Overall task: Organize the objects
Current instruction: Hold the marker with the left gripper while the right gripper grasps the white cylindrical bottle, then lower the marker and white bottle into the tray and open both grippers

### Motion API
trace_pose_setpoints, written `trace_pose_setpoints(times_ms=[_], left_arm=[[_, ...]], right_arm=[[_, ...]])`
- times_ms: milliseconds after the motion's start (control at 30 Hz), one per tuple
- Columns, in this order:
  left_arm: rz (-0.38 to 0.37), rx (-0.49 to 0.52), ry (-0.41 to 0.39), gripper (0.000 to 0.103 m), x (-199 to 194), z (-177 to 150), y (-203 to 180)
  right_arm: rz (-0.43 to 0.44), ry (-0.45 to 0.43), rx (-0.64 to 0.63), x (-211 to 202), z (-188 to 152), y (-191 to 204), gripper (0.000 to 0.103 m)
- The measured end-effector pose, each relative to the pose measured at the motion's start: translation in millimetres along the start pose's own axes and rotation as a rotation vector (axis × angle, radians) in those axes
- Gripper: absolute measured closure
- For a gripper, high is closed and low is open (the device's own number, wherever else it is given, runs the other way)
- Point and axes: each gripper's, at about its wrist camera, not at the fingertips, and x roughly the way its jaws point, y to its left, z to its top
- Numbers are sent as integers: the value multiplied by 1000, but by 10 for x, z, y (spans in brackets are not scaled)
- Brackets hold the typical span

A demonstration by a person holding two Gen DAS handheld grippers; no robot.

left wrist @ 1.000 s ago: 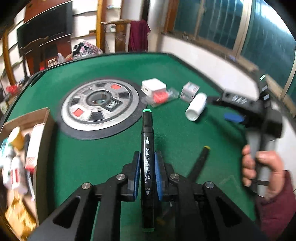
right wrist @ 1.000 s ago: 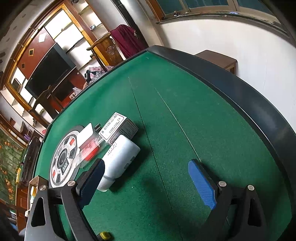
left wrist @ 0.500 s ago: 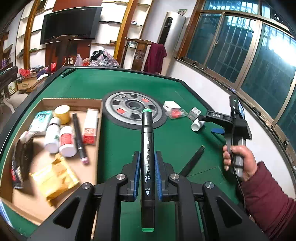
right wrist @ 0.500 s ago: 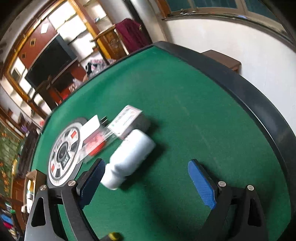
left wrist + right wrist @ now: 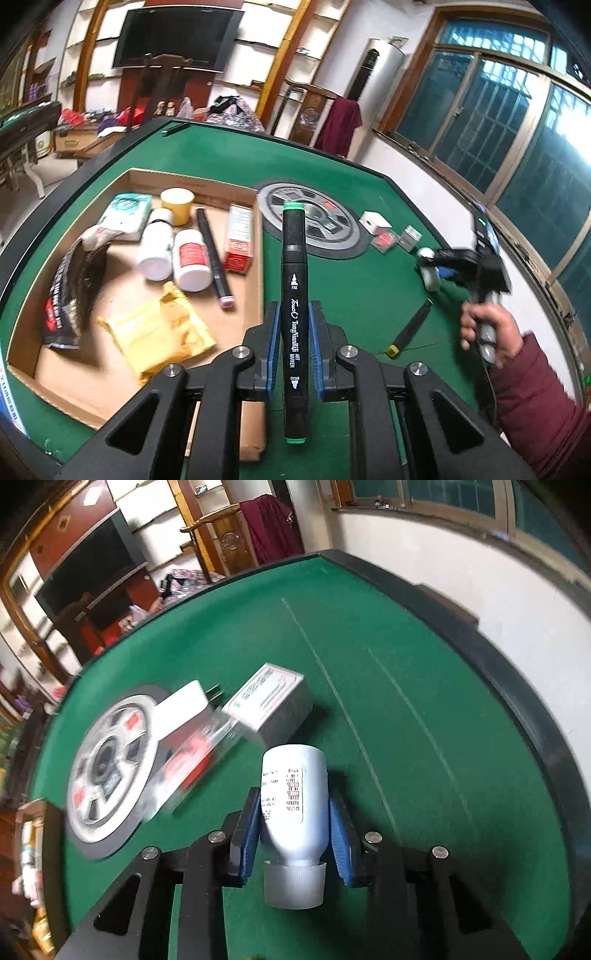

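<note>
Above the box edge, the left gripper pinches a stiff, light marker mid-barrel, while over the felt the right gripper squeezes a smooth, probably slippery bottle near its cap

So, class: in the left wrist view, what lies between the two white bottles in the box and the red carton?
A black marker with a pink cap lies between the bottles and the red carton, in the left wrist view.
</note>
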Motion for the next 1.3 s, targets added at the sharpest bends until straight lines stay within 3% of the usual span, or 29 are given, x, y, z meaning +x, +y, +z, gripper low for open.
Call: trace_pose_setpoints(times_ms=[200, 367, 600, 900, 1167, 1233, 1300], left_arm=[[37, -69, -53, 88, -285, 35, 311], [128, -65, -86, 88, -511, 48, 519], [225, -54, 3, 88, -363, 75, 772], [285, -80, 129, 88, 170, 333, 1054], [323, -84, 116, 87, 273, 367, 1096], [317, -91, 101, 77, 233, 359, 1079], [310, -97, 76, 53, 151, 339, 1052]], right_arm=[[266, 16, 41, -340, -198, 18, 66], [434, 18, -78, -663, -316, 580, 66], [609, 140, -254, -663, -734, 1551, 65], [640, 275, -419, -344, -1300, 2434, 65], [538, 305, -548, -110, -1494, 2819, 65], [515, 309, -566, -64, -1509, 2852, 65], [496, 316, -570, -17, -1511, 2853, 65]])
